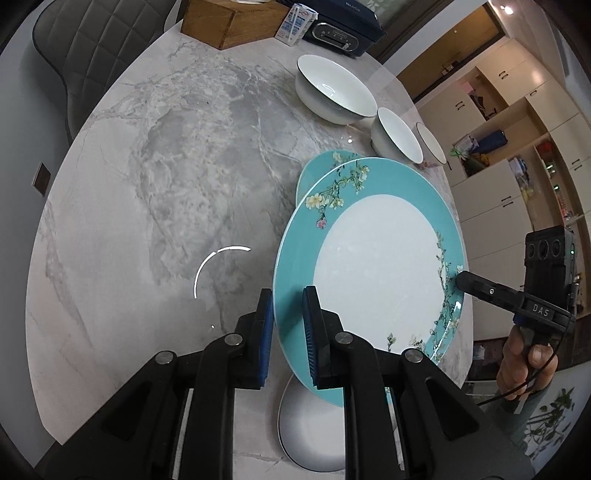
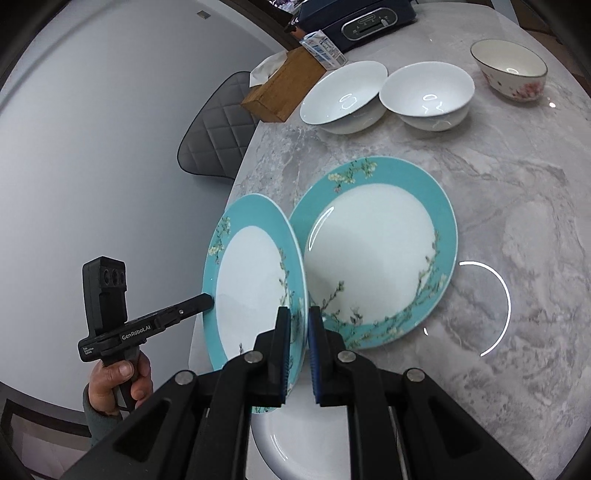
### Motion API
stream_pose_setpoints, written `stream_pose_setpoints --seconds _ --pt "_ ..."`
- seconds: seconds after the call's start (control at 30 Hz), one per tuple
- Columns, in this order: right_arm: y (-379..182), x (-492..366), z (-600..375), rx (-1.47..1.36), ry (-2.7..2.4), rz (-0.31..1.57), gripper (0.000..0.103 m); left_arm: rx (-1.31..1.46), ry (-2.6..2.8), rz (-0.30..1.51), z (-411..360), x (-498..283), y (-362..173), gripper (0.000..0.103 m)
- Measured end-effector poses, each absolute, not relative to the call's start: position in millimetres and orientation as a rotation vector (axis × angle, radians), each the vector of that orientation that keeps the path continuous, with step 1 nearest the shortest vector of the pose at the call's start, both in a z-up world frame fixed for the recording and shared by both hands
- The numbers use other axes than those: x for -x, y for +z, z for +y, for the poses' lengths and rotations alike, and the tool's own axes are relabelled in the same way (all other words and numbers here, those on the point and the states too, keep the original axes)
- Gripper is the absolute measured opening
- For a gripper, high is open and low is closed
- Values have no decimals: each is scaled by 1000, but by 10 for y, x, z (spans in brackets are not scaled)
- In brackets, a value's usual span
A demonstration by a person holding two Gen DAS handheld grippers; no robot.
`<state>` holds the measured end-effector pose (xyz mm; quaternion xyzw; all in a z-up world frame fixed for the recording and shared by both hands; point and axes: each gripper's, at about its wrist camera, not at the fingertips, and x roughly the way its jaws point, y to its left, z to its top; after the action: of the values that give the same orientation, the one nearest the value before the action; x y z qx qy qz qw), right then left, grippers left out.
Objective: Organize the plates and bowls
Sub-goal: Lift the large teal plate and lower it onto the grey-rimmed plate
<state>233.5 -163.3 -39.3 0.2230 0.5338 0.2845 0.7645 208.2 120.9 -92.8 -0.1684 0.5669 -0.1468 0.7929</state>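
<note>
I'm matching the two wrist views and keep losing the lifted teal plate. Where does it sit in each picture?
Left wrist view: the lifted teal plate fills lower centre-right, gripped at both rims, above the second teal plate.
Right wrist view: the same plate is lower centre-left, tilted, left of the second one lying flat on the table.
Shared landmark: the wooden tissue box at the table's far end.

This is a home dining area. A round marble-patterned counter (image 1: 147, 184) carries crockery, a wooden tissue box (image 1: 229, 22), a small milk carton (image 1: 295, 24) and a dark countertop appliance (image 1: 343, 26). A quilted grey dining chair (image 1: 92, 44) stands beside it, and cream wall cupboards (image 1: 517, 147) with cluttered open shelves line the far wall.
</note>
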Motion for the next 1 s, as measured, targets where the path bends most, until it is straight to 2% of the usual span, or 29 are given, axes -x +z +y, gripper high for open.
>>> stream_pose_setpoints --seconds 0.5,1.0 --pt "-949 -1431 -1945 -568 601 1203 12 323 -345 1295 929 -1320 -1257 13" --pt "-1351 -1127 -2061 -602 552 1254 14 286 -359 1356 774 -1280 -1393 13"
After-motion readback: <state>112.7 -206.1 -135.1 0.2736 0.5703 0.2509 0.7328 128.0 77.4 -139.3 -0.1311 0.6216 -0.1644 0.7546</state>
